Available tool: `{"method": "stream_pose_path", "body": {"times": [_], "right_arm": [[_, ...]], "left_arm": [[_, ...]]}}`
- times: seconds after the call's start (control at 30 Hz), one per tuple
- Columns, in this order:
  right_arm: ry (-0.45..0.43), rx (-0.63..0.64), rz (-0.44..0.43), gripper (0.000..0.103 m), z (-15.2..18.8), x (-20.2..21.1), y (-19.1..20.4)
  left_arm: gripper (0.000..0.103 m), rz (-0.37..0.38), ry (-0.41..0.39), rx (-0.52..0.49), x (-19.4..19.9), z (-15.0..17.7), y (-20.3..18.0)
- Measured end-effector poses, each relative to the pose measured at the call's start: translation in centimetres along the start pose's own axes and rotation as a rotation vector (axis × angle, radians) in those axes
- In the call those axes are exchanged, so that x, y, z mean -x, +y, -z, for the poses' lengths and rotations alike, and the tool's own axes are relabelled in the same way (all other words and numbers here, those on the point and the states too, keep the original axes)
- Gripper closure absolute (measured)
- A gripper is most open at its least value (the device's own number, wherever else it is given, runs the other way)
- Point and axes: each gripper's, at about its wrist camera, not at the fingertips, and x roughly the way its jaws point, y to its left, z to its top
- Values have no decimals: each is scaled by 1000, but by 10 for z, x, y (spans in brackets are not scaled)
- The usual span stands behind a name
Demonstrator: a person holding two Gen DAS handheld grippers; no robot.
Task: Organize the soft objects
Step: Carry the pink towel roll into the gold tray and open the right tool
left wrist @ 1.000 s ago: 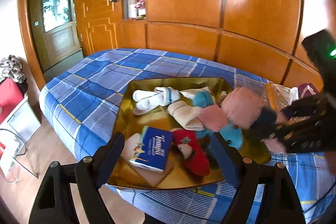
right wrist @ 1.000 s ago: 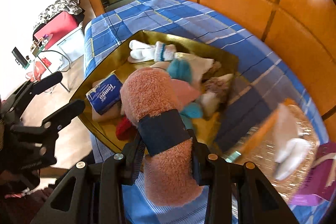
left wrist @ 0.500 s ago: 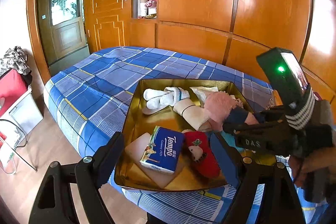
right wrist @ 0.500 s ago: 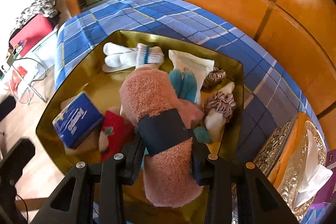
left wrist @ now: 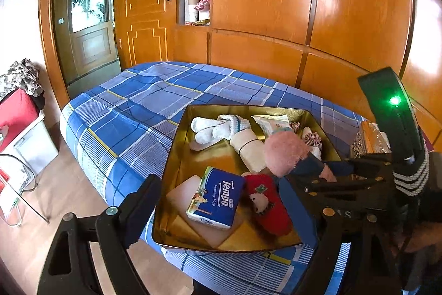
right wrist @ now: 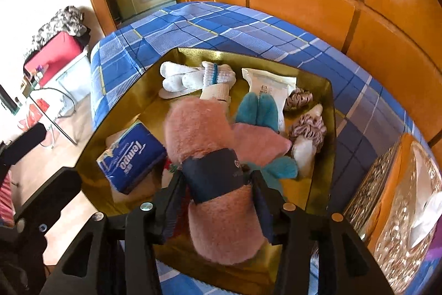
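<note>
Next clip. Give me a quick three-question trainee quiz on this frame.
1. True or false: the Tempo tissue pack lies outside the gold tray.
2. What sits between the right gripper's fingers?
3. The left gripper is: A open and empty; B shut on the tissue pack; C out of view.
Key: 1 false. 2 The pink fuzzy sock bundle, held over the tray; the jaws have just been opening. 3 A.

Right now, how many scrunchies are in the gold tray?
2, both by the tray's right wall: one scrunchie beside the white packet, another just nearer. Others could hide beneath the pile.
</note>
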Motion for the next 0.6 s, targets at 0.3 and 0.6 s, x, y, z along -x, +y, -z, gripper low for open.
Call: {"method": "stream_pose_path", "body": {"times": [0.3, 0.6], "right_arm": [[-112, -53, 31, 37, 8, 34, -6], [-307, -134, 234, 37, 30, 81, -18]], "left_arm": [[15, 5, -11, -3, 5, -1, -3], [12, 20, -29, -34, 13, 1, -21]]}}
